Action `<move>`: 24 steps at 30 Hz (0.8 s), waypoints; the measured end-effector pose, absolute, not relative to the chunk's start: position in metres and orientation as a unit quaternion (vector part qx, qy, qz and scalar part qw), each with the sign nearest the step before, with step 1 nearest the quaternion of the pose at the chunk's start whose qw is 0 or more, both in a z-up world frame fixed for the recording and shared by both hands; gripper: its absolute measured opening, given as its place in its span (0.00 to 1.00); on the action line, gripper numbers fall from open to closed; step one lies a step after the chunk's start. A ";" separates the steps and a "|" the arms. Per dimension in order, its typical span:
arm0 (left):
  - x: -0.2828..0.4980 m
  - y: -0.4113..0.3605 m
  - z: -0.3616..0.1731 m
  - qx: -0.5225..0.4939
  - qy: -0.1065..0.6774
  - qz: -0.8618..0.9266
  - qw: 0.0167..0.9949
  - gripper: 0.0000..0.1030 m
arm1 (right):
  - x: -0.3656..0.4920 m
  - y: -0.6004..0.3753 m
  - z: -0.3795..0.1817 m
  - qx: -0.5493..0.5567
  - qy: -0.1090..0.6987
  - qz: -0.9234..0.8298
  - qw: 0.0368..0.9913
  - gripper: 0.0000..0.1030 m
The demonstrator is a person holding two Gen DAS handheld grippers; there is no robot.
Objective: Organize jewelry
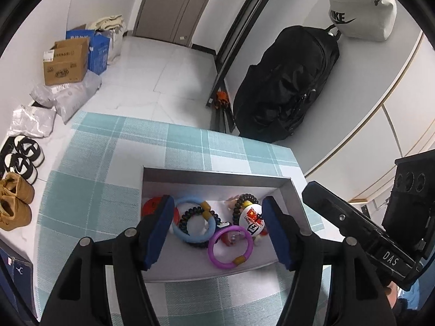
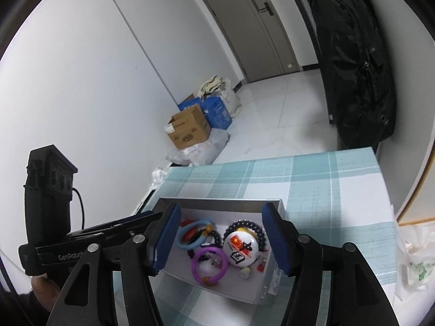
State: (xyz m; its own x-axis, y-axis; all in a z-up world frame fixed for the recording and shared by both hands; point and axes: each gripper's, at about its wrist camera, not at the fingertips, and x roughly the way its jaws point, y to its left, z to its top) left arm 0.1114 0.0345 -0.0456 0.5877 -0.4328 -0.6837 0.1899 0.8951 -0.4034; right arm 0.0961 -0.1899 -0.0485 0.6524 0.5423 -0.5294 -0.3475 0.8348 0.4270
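Hovering: both grippers are hanging above the grey box (image 1: 217, 175) on the checked cloth (image 1: 108, 163), angled down into it.
Left gripper (image 1: 218, 229): jaws are standing apart with nothing pressed between the blue pads; the blue ring (image 1: 178, 229) and purple ring (image 1: 214, 255) are showing in the gap, lying on the box floor.
Right gripper (image 2: 220, 240): jaws are likewise standing open and empty, framing the white badge (image 2: 240, 248) and the dark bead bracelet (image 2: 261, 231) around it.
Jewelry: all of it is sitting piled in the box, rings overlapping, none lifted.
Step in hand: probably choosing one piece to pick out.
Doing it well: going for the purple ring, which is lying on top, and closing the pads across its band rather than its hole.
Watching for: a neighbouring bracelet snagging and dragging along.
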 end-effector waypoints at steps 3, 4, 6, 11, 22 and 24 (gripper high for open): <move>0.107 0.036 -0.041 -0.131 0.400 -0.157 0.894 0.60 | 0.093 -0.191 -0.046 0.145 0.330 0.245 0.900 0.66; 0.105 0.037 -0.039 -0.127 0.390 -0.150 0.899 0.60 | 0.092 -0.192 -0.045 0.144 0.329 0.245 0.901 0.66; 0.102 0.038 -0.036 -0.121 0.380 -0.145 0.905 0.60 | 0.090 -0.191 -0.044 0.142 0.324 0.246 0.902 0.66; 0.095 0.041 -0.031 -0.110 0.364 -0.126 0.916 0.60 | 0.083 -0.188 -0.039 0.129 0.312 0.247 0.908 0.68; 0.076 0.039 -0.026 -0.085 0.340 -0.091 0.932 0.61 | 0.059 -0.186 -0.031 0.098 0.284 0.243 0.922 0.71; 0.072 0.039 -0.025 -0.080 0.335 -0.083 0.935 0.61 | 0.057 -0.186 -0.031 0.098 0.282 0.241 0.923 0.71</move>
